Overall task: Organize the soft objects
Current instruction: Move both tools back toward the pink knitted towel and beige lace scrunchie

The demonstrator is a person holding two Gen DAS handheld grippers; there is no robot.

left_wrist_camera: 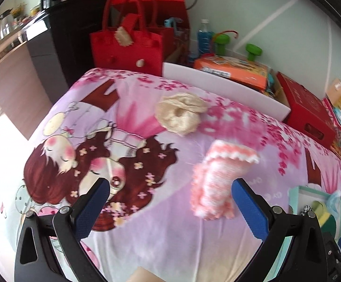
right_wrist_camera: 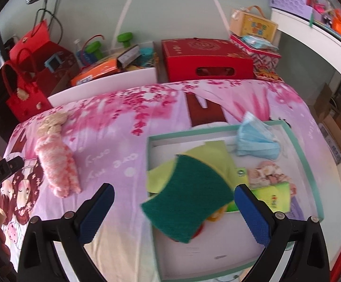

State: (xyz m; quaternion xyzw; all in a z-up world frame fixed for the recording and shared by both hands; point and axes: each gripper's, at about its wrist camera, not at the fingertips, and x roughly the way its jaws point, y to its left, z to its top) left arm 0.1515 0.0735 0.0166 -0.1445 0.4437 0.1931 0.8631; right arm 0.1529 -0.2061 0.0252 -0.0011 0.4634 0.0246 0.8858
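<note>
A pink and white fluffy cloth (left_wrist_camera: 214, 183) lies on the cartoon-print bedspread (left_wrist_camera: 146, 164), just ahead of my open left gripper (left_wrist_camera: 170, 199) and close to its right finger. A cream scrunchie (left_wrist_camera: 178, 112) lies farther back. In the right wrist view, my open right gripper (right_wrist_camera: 174, 209) hovers over a white tray with a teal rim (right_wrist_camera: 304, 155). A green scouring sponge (right_wrist_camera: 189, 197) sits tilted between the fingers, untouched by the pads. The tray also holds a yellow cloth (right_wrist_camera: 217, 157), a blue face mask (right_wrist_camera: 256, 138) and a tissue pack (right_wrist_camera: 274, 195). The pink cloth (right_wrist_camera: 57, 164) and scrunchie (right_wrist_camera: 52, 119) show at left.
A red felt handbag (left_wrist_camera: 128, 47), a white bin with orange packs (left_wrist_camera: 229, 87) and a red box (right_wrist_camera: 205, 58) stand behind the bed against the wall. A white shelf (right_wrist_camera: 316, 37) curves along the right. The teal-rimmed tray corner shows in the left wrist view (left_wrist_camera: 311, 202).
</note>
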